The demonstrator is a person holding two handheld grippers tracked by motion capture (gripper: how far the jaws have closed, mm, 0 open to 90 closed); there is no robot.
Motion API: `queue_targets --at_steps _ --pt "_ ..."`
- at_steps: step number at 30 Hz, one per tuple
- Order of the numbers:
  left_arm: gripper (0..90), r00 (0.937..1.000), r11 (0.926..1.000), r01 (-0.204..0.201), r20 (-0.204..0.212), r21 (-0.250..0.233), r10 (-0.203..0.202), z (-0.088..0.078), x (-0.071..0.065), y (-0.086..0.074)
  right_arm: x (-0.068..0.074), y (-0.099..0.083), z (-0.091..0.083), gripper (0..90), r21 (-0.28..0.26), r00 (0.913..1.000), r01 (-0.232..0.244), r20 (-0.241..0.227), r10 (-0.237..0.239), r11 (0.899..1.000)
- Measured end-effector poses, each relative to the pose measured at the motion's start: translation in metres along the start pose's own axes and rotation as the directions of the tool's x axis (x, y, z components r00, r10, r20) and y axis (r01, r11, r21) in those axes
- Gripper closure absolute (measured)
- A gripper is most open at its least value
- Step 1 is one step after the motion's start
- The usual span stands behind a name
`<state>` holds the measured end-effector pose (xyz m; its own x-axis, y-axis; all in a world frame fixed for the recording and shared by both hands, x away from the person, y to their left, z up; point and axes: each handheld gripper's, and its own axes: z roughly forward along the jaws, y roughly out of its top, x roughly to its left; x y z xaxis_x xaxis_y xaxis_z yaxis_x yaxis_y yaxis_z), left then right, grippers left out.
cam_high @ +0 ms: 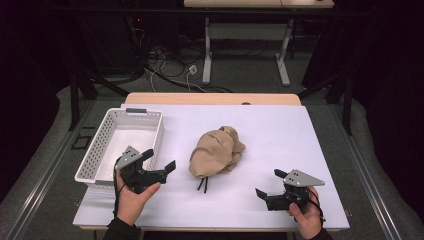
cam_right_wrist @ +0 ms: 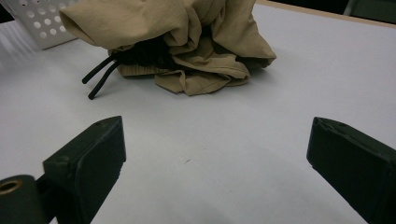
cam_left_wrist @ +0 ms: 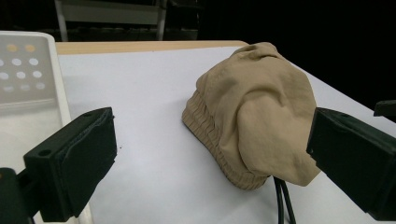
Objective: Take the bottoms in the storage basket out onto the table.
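No readable writing on the crumpled tan garment (cam_high: 216,152), heaped just right of the white basket (cam_high: 100,150). Left gripper (cam_high: 161,161) spread wide beside the garment, holding nothing; right gripper (cam_high: 270,184) likewise gaping, empty, well apart from the garment.

From up high I see my left tool (cam_high: 156,161) and my right tool (cam_high: 270,184), both matte black, each topped by a grey three-cornered plate with small dark holes. A thin black cable trails from each back along my hand. My sleeves are dark at the cuffs. Up close, the jaws are chunky black blocks with bevelled edges and a small screw hole in each; a brass-coloured ring sits beside the right tool's jaw.
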<state>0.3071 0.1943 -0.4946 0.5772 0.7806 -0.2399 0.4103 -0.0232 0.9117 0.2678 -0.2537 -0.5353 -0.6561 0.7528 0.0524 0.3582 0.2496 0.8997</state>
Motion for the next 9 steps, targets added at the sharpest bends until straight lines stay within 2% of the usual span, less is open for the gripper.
queue_targets --at_steps 9 --pt "1.7 1.0 1.0 0.002 -0.001 0.004 -0.002 0.0006 0.0 -0.0007 -0.0005 -0.0002 0.0004 4.3 0.001 1.0 0.0 0.002 0.0 1.0"
